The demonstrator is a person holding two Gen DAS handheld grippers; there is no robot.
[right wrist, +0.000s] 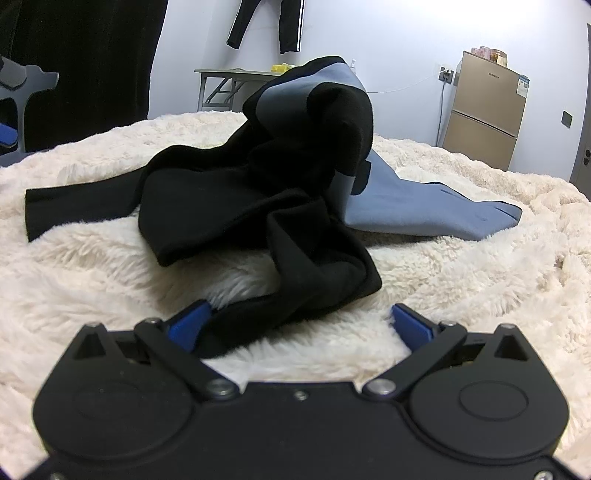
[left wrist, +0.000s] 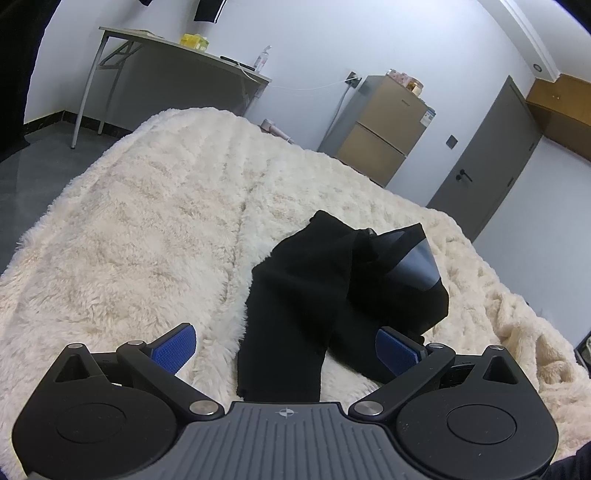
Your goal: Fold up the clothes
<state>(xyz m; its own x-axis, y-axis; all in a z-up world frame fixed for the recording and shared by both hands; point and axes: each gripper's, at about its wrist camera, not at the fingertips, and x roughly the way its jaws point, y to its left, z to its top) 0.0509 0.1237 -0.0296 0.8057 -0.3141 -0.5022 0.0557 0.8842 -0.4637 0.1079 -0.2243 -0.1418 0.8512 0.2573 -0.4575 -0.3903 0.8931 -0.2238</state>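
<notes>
Nearest the lens in the left wrist view: the left gripper (left wrist: pixel 284 349), jaws spread wide, blue pads (left wrist: pixel 176 349) well apart, nothing held. A black strip of the garment (left wrist: pixel 314 295) runs down between the fingers toward the gripper body; whether the pads touch it cannot be told. Right pad sits close against or over dark cloth.

Right gripper (right wrist: pixel 301 325) likewise wide open, empty. Its left pad (right wrist: pixel 190 325) lies just beside, maybe touching, a black fold of the garment (right wrist: pixel 258 192); its right pad rests over bare blanket (right wrist: pixel 461 295).

Garment: black and grey-blue top or jacket, heaped in a crumpled mound on the cream shaggy blanket (left wrist: pixel 147 221) covering the bed. One black sleeve trails out flat to the left in the right wrist view.

Progress, judged: barely begun. No fold made, no edge squared. Garment has yet to be spread flat, sleeves laid out, then folded. Both grippers seem poised for a first grasp.

View differences:
- Right wrist view shows the large grey-blue panel (right wrist: pixel 424 210) lying flat on the blanket beyond the heap, with stitched marks; left wrist view shows only a small grey wedge (left wrist: pixel 417 266).
- Right wrist view catches part of the other gripper at far left edge, and dark trousers (right wrist: pixel 266 26) hung on the wall.
- Left wrist view shows the folding table (left wrist: pixel 166 62), the fridge (left wrist: pixel 380 125), grey door (left wrist: pixel 484 155), and the bed's full spread.
</notes>
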